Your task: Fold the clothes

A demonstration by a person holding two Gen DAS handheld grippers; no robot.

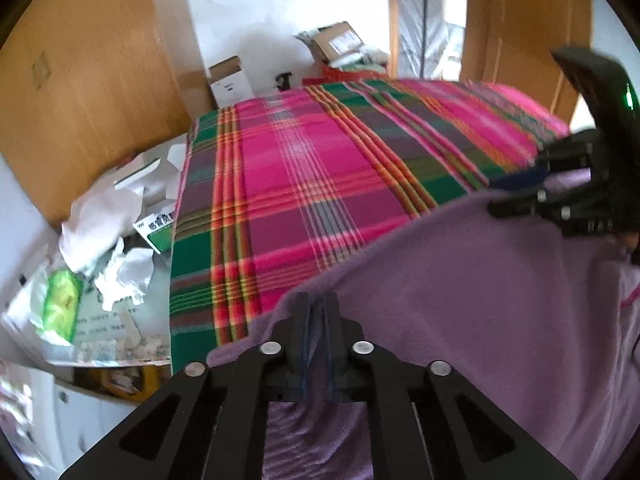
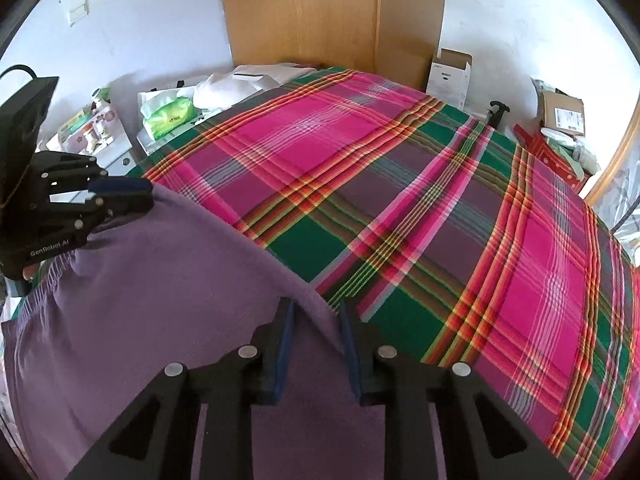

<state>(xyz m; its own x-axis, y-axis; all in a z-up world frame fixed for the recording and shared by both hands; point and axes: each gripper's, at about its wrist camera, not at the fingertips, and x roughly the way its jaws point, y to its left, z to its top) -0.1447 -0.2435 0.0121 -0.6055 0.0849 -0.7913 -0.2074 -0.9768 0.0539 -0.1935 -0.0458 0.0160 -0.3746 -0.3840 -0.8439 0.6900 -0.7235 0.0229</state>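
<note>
A: Currently, which step?
B: Edge grasp. Left gripper (image 1: 317, 320) pinches the purple garment (image 1: 480, 300) on the bed (image 1: 280, 168); right gripper (image 2: 316, 320) straddles its edge, jaws part-open, not clamped.
A: Next?
B: Probably clamp right, then lift both evenly.

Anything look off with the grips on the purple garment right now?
The left gripper pinches the purple garment's edge tightly. The right gripper's pads stand apart around the cloth, so that side looks loose.

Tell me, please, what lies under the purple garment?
The purple garment lies over the plaid bedspread, which shows beyond its edge. What the cloth covers is hidden. Each claw, left and right, has its edge between the pads.
</note>
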